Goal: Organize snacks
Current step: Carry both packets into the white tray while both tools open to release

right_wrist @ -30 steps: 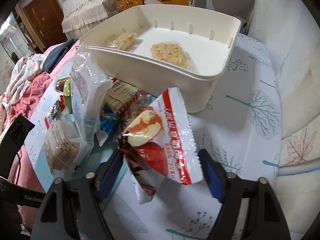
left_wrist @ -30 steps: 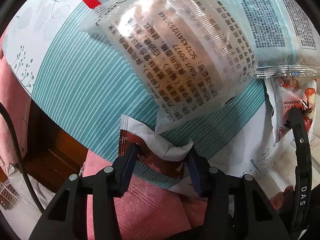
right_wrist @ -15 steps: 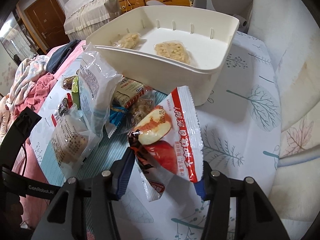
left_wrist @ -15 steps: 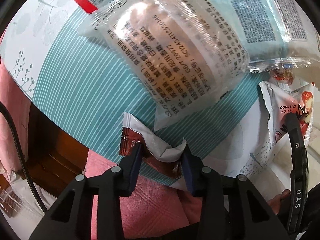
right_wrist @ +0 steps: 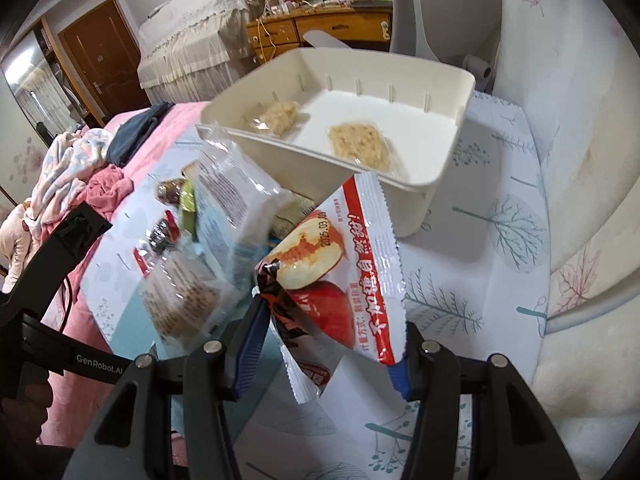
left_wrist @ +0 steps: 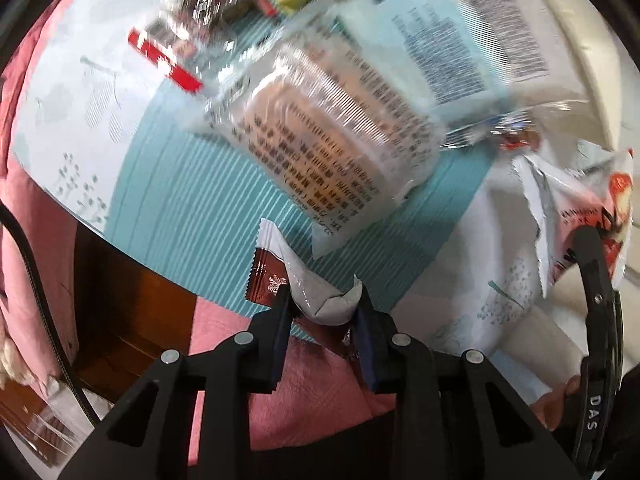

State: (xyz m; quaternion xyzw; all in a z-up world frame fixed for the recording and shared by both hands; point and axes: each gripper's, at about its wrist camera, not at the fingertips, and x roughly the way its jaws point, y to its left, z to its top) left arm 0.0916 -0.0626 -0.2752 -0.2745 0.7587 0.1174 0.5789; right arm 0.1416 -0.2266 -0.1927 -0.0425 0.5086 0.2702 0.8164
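Left gripper closing on small brown-and-white packet, lower centre. Right gripper clamps red apple packet, centre frame. Teal-striped tablecloth; white bin above; wooden door upper left.

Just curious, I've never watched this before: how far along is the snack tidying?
Early. Two wrapped cakes lie in the cream bin. In hand: the right tongs grip a red apple-picture packet; the left tongs, closing, pinch a small brown packet. A pile waits on the table.
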